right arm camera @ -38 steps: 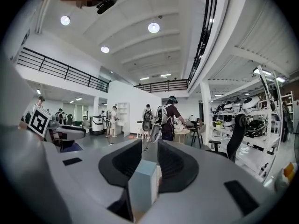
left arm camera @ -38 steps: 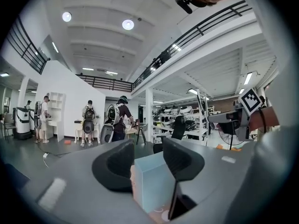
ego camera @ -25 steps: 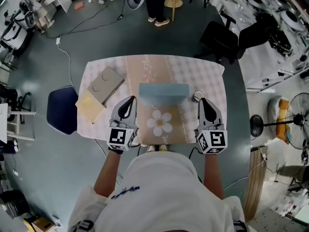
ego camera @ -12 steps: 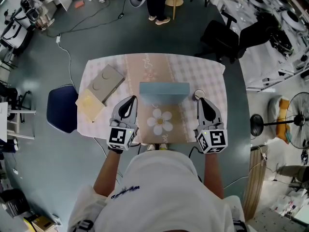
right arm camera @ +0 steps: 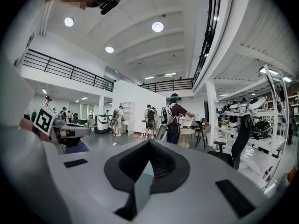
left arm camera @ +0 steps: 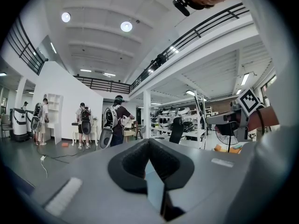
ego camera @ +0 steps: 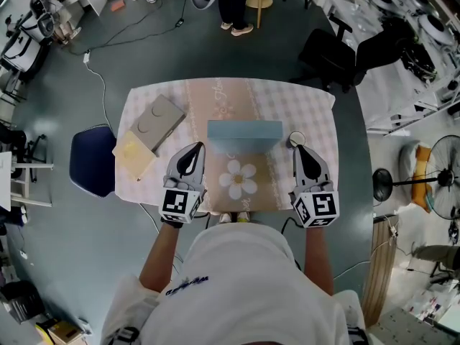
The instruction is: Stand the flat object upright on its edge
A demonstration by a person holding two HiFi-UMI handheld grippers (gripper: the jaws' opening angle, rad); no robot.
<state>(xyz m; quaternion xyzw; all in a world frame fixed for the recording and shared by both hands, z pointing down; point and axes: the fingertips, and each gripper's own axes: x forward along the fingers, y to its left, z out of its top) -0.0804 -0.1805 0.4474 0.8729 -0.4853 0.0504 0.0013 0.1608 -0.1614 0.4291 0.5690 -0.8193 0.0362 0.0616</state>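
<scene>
Table [ego camera: 316,113]: I'm seeing it bearing the blue slab at its middle.
Blue slab [ego camera: 244,136]: sitting between both grippers, touching neither.
Left gripper [ego camera: 194,149]: I'm keeping jaws pressed together, empty.
Right gripper [ego camera: 299,151]: jaws likewise pressed together, gripping nothing.

The left gripper [ego camera: 195,149] is being held roughly level in front of the body, its jaws being pressed closed against each other. The right gripper [ego camera: 299,151] is being held parallel, well apart from it, jaws likewise closed together. The left forearm [ego camera: 161,256] and right forearm [ego camera: 317,259] are being extended forward.
</scene>
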